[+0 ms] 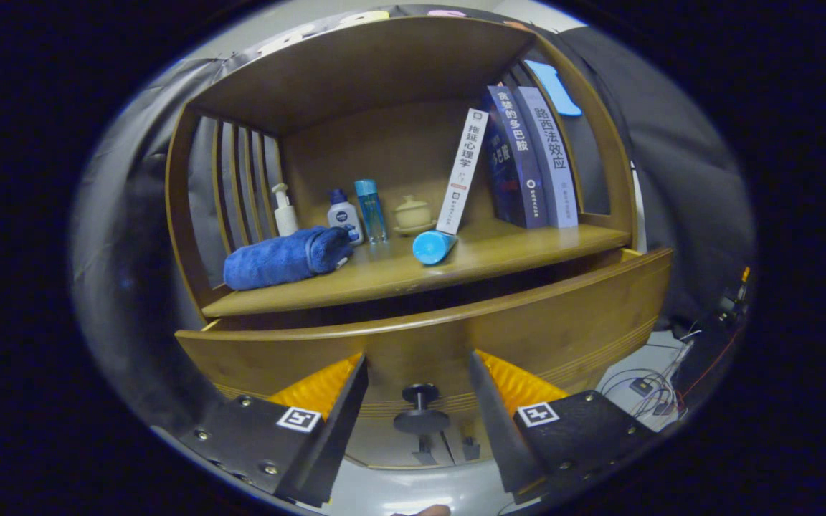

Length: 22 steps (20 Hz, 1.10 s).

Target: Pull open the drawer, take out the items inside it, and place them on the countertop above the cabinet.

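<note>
A wooden cabinet has a drawer [528,322] pulled out a little, with a dark gap along its top edge. Its round dark knob [421,410] sits between my fingers, apart from both. My gripper [419,367] is open, fingers spread either side of the knob just in front of the drawer face. The countertop [513,254] above the drawer carries a rolled blue towel [287,258] and a blue cylinder [433,246] lying on its side. The drawer's inside is hidden.
On the shelf behind stand a white pump bottle [285,211], a small white bottle [343,213], a clear blue bottle [371,209], a small lidded pot [413,213] and three books [520,158]. Cables [660,387] lie on the floor to the right.
</note>
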Available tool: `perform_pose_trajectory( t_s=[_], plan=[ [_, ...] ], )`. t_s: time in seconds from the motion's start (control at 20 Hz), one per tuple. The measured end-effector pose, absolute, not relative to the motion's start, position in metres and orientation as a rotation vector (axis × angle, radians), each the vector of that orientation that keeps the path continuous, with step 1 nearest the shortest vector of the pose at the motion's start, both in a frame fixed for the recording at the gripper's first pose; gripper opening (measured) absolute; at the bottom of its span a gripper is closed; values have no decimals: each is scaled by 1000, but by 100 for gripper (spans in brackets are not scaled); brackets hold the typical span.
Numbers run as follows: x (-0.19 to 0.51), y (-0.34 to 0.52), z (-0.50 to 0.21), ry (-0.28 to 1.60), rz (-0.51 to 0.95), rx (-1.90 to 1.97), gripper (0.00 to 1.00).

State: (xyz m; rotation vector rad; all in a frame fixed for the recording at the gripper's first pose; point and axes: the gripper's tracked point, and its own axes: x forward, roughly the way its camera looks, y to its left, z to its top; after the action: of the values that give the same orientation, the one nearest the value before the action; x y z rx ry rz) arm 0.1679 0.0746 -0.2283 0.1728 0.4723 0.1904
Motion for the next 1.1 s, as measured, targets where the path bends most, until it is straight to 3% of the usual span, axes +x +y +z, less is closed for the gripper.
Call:
perform_pose_trajectory(
  t_s=[0.85,1.1],
  plan=[
    [204,83,-236,484,178,193,85],
    [185,77,-176,390,165,144,87]
  ],
)
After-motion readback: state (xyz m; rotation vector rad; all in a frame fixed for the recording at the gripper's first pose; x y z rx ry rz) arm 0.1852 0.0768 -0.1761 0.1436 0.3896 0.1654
